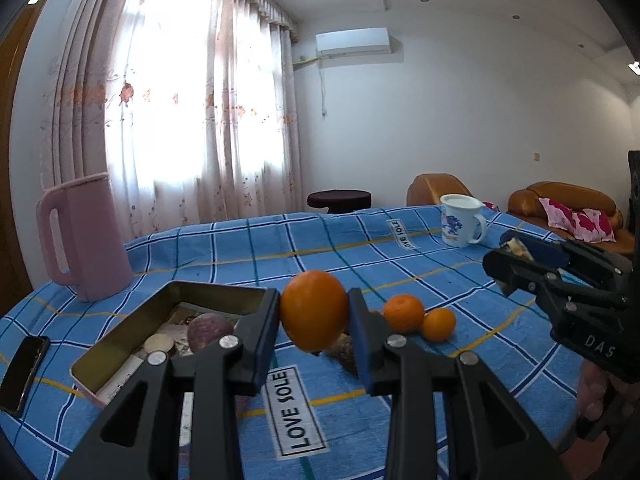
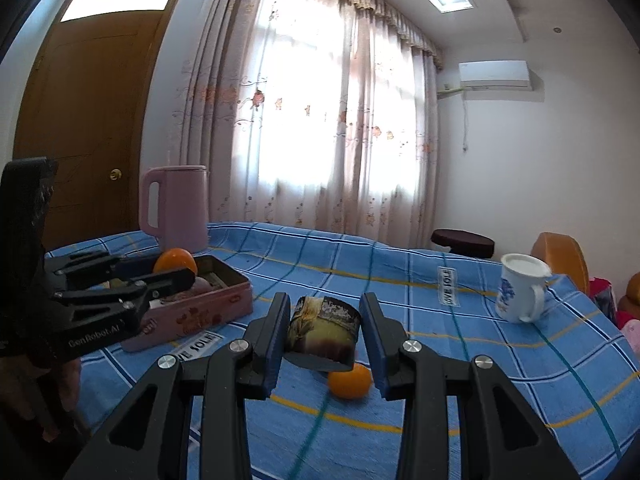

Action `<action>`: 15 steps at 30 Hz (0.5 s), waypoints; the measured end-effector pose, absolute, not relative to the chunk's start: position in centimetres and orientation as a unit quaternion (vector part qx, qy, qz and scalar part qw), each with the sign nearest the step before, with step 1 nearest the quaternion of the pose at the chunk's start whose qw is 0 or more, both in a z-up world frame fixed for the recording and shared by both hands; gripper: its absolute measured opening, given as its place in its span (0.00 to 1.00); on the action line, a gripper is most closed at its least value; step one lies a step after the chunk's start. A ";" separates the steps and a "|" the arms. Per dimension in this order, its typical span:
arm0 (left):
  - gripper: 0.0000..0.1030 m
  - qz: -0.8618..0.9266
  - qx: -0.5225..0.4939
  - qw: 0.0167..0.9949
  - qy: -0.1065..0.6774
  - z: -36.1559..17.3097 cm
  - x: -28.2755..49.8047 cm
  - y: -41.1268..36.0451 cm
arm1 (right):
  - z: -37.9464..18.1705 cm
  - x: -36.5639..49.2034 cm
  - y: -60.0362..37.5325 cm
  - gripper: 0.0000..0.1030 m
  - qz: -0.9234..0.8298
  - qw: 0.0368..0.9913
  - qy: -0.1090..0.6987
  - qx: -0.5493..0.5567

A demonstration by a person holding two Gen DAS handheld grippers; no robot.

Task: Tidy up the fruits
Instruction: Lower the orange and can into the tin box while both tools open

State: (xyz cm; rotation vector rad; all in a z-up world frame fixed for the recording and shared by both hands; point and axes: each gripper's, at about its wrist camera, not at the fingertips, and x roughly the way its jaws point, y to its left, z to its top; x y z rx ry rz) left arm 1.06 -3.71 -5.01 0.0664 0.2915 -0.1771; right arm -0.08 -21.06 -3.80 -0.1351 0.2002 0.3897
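Observation:
My left gripper (image 1: 314, 312) is shut on a large orange (image 1: 314, 310) and holds it above the cloth, just right of an open tin box (image 1: 120, 344). A purple fruit (image 1: 210, 330) and a pale round piece lie in the box. Two small oranges (image 1: 404, 312) (image 1: 439, 323) rest on the cloth to the right. In the right wrist view my right gripper (image 2: 325, 320) is shut on a small printed can (image 2: 324, 328), with a small orange (image 2: 350, 380) on the cloth below it. There the left gripper (image 2: 172, 270) holds its orange (image 2: 176, 262) over the pink box (image 2: 192, 312).
A pink kettle (image 1: 86, 236) stands at the back left and a white mug (image 1: 462, 220) at the back right. A phone (image 1: 22, 372) lies near the left edge. A brown mottled object (image 1: 344, 352) sits half hidden behind my left gripper's right finger. Blue checked cloth (image 1: 280, 256) covers the table.

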 end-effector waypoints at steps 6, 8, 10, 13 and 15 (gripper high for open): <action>0.35 -0.066 0.012 0.985 0.161 -5.0 1.7 -1.1 | -2.9 1.4 -18.0 0.37 0.224 0.965 0.107 -0.081; 0.34 -0.054 0.004 0.985 0.164 -5.0 2.0 0.1 | -2.5 1.9 -16.8 0.37 0.237 0.962 0.110 -0.085; 0.35 -0.041 -0.002 0.985 0.167 -5.0 2.2 1.3 | -2.1 2.5 -15.2 0.37 0.252 0.957 0.114 -0.090; 0.35 -0.021 -0.013 0.984 0.174 -5.0 2.8 3.4 | -2.0 3.4 -12.9 0.37 0.267 0.950 0.125 -0.101; 0.34 -0.008 -0.016 0.983 0.182 -5.1 3.3 4.8 | -2.0 4.0 -11.1 0.37 0.282 0.944 0.130 -0.110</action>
